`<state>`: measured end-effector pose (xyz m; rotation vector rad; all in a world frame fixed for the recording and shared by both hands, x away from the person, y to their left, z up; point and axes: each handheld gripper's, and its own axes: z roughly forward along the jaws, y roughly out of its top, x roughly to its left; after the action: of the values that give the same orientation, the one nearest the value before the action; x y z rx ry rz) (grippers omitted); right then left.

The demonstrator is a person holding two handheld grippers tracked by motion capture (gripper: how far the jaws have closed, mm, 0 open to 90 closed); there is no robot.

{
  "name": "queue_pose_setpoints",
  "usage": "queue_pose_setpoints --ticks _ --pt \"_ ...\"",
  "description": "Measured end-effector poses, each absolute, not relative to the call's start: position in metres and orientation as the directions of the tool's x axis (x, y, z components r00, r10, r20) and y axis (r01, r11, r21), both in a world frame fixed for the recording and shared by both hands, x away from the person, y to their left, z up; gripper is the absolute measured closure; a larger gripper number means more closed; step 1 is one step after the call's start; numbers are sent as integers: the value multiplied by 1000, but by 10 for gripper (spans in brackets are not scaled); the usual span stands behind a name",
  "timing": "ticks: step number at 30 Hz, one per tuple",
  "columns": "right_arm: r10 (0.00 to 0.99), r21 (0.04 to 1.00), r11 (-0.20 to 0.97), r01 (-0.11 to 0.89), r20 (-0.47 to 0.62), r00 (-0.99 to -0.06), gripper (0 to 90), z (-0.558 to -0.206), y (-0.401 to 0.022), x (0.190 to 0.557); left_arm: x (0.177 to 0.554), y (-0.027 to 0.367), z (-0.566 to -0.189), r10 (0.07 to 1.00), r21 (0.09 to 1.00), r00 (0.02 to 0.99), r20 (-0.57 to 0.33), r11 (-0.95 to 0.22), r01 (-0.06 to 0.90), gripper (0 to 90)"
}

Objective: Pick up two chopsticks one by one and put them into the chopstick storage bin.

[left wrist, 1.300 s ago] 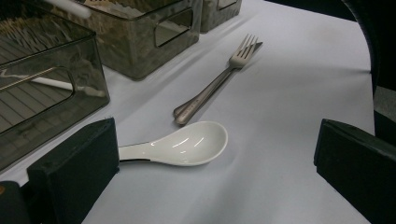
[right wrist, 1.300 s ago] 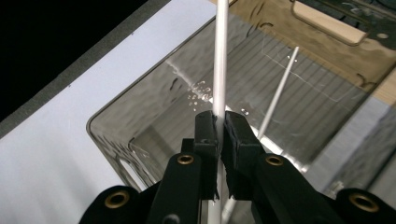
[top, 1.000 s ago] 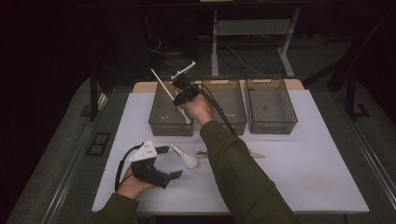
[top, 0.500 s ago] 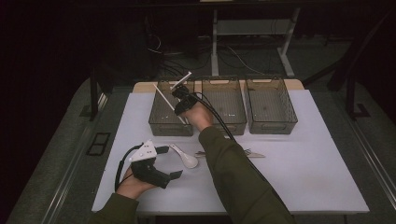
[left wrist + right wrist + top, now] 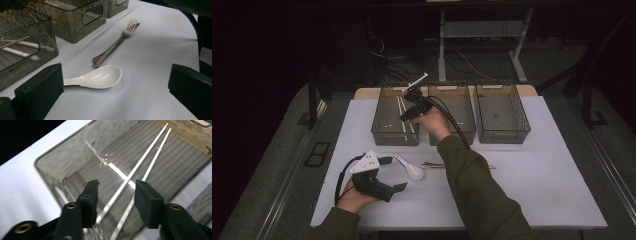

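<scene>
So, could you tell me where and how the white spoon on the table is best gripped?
Probably by the handle: the white spoon lies flat, bowl up, and its narrow handle already points at the open left gripper. Come in low along the table, jaws either side; the wide rounded bowl would likely slip.

The spoon's (image 5: pixel 100 77) handle end hides behind the left gripper's (image 5: pixel 117 92) jaw; the chopsticks' (image 5: pixel 135 175) near ends hide behind the right gripper's (image 5: pixel 116 200) jaws.
</scene>
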<state>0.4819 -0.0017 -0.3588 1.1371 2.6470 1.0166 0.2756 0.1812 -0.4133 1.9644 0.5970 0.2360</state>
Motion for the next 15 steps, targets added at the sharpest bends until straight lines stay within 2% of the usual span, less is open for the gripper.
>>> queue_pose_setpoints --ticks 5,15 --pt "642 639 508 578 167 -749 456 -351 -30 468 276 182 -414 508 879 857 -85 -366 304 0" --pt "627 693 479 539 159 -762 427 -343 -87 446 277 182 -415 517 876 851 -89 -366 313 0"
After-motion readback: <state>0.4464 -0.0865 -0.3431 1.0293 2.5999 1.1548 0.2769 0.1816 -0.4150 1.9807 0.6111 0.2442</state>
